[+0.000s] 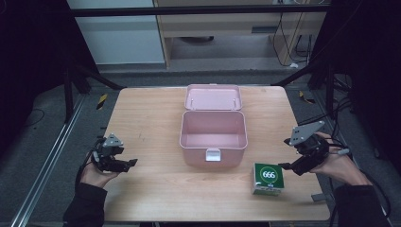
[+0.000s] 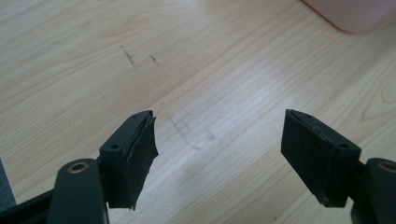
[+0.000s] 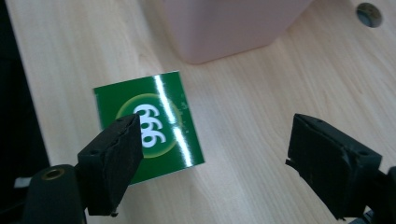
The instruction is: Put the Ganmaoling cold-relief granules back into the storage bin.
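Note:
A pink box [image 1: 213, 137] stands open at the middle of the wooden table [image 1: 151, 189], its lid [image 1: 213, 97] laid back behind it. A corner of this box [image 2: 359, 14] and its side [image 3: 229, 28] appear in the gripper views. A green carton marked 666 [image 1: 268, 178] [image 3: 149, 126] sits near the table's front right. My right gripper [image 1: 289, 166] [image 3: 212, 154] hovers just right of the carton, open, holding nothing. At the left edge my left gripper [image 1: 128, 164] [image 2: 217, 149] is open over bare wood.
The table's front edge lies close to both hands. A metal rail [image 1: 47, 161] runs along the floor at the left. A round hole [image 3: 369, 14] marks the tabletop beyond the pink box. Cabinets and cables [image 1: 302, 42] stand behind the table.

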Demonstrator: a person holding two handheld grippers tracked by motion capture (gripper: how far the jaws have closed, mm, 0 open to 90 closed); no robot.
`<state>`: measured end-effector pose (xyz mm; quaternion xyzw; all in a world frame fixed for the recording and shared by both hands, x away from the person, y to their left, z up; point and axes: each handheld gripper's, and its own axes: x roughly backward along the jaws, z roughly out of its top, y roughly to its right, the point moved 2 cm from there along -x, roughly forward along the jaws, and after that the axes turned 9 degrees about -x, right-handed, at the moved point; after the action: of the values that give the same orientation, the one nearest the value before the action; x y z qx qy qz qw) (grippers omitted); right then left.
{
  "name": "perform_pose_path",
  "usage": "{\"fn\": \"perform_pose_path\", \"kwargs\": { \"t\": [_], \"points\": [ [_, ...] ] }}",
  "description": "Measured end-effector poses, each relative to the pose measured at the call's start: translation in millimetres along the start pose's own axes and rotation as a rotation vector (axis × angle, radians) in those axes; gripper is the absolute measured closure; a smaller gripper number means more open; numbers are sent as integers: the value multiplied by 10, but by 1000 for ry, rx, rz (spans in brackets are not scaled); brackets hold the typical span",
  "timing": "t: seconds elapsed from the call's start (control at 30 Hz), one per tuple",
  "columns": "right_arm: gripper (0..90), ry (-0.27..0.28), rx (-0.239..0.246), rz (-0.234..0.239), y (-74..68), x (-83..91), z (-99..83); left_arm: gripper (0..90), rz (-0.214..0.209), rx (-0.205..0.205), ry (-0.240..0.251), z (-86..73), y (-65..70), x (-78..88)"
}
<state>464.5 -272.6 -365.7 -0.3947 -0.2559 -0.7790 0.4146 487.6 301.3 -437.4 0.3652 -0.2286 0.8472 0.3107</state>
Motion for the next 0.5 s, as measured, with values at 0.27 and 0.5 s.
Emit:
{"fn": "perform_pose_path", "kwargs": {
  "t": [0.27, 0.5],
  "points": [
    [158, -80, 50, 58, -154, -55, 45, 251, 104, 97, 95, -67, -20, 69],
    [131, -124, 74, 61, -224, -137, 68, 243, 198, 184, 174, -144, -59, 63]
  ]
}}
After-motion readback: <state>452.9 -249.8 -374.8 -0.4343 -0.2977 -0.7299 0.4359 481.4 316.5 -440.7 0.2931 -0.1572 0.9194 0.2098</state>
